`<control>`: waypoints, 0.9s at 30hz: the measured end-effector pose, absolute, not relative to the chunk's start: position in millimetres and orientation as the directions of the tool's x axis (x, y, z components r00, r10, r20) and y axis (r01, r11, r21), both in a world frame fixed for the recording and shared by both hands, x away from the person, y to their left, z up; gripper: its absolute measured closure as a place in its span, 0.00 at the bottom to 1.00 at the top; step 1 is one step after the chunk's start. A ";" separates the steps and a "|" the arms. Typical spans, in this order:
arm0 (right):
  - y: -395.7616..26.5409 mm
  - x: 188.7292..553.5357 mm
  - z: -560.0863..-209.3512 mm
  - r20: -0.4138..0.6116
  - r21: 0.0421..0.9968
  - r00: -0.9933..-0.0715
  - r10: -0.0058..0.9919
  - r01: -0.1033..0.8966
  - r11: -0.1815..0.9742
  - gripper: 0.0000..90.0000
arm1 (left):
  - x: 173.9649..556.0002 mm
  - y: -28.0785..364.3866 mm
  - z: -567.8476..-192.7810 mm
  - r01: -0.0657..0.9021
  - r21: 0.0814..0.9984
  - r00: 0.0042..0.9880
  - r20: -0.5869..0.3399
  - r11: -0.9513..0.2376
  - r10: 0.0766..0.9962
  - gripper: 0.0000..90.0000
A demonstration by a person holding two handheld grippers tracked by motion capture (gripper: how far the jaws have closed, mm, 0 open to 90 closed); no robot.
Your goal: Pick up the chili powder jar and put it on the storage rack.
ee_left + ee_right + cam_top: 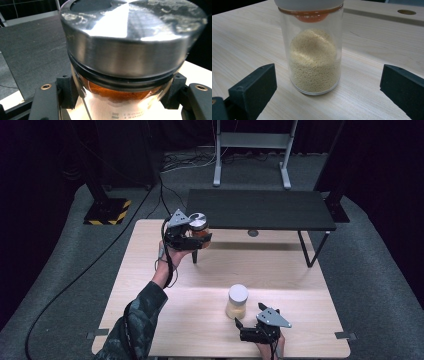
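A glass jar [198, 226] with a shiny metal lid [130, 37] and orange-brown contents is held up in the air near the front left corner of the black shelf [260, 209], with my left gripper [192, 238] shut on its glass body [120, 105]. A second glass jar [237, 301] with a white lid, about half full of pale yellow grains [314, 62], stands upright on the wooden table [150, 285]. My right gripper [248, 329] rests open just in front of that jar, its jaws wide on either side and apart from the glass.
The low black shelf stands on thin legs over the table's far half. A metal frame [252, 150] stands on the floor beyond. A black base with yellow stripes [107, 211] and cables lie on the grey floor at the left.
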State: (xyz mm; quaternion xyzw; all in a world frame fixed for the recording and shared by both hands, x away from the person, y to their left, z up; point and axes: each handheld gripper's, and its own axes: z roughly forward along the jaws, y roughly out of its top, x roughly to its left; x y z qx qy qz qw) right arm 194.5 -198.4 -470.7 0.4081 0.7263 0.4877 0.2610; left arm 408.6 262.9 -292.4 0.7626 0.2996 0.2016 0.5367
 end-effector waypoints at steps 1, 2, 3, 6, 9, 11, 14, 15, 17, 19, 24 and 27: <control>-198.4 194.6 -470.7 0.019 0.921 -0.531 0.847 0.338 0.191 0.00 | 408.7 263.3 -291.3 0.238 0.940 0.740 -0.013 -0.243 0.673 0.35; -198.5 194.6 -470.7 0.020 0.921 -0.530 0.847 0.339 0.190 0.00 | 408.5 263.3 -290.5 0.237 0.942 0.738 -0.015 -0.239 0.674 0.35; -198.5 194.6 -470.7 0.020 0.921 -0.531 0.847 0.339 0.190 0.00 | 408.8 263.8 -289.4 0.235 0.942 0.739 -0.013 -0.239 0.674 0.35; -198.6 194.7 -470.7 0.018 0.921 -0.532 0.847 0.338 0.192 0.00 | 409.5 264.0 -286.6 0.231 0.943 0.737 -0.010 -0.238 0.676 0.35; -198.3 194.2 -470.8 0.019 0.922 -0.529 0.848 0.338 0.190 0.00 | 410.1 263.8 -283.6 0.229 0.944 0.734 -0.009 -0.236 0.679 0.35; -198.4 194.4 -470.8 0.020 0.922 -0.530 0.848 0.338 0.189 0.00 | 410.6 263.3 -281.2 0.226 0.944 0.734 -0.002 -0.241 0.680 0.35; -198.6 194.6 -470.8 0.022 0.922 -0.530 0.848 0.339 0.189 0.00 | 411.4 263.5 -278.7 0.222 0.946 0.732 -0.002 -0.236 0.681 0.35; -198.6 194.5 -470.8 0.021 0.922 -0.530 0.848 0.339 0.189 0.00 | 411.6 263.2 -277.5 0.223 0.946 0.731 -0.002 -0.236 0.683 0.35; -198.6 194.5 -470.8 0.021 0.922 -0.530 0.847 0.339 0.189 0.00 | 412.7 263.1 -275.0 0.217 0.946 0.731 0.005 -0.240 0.683 0.35; -198.5 194.3 -470.9 0.021 0.922 -0.530 0.848 0.338 0.189 0.00 | 413.5 262.6 -271.4 0.216 0.947 0.728 0.006 -0.238 0.685 0.35; -198.8 194.4 -470.9 0.022 0.922 -0.529 0.848 0.339 0.187 0.00 | 415.2 263.1 -264.6 0.207 0.949 0.722 0.014 -0.236 0.692 0.35; -198.9 194.6 -470.9 0.022 0.922 -0.531 0.847 0.339 0.188 0.00 | 417.3 263.6 -259.7 0.203 0.950 0.715 0.021 -0.237 0.699 0.35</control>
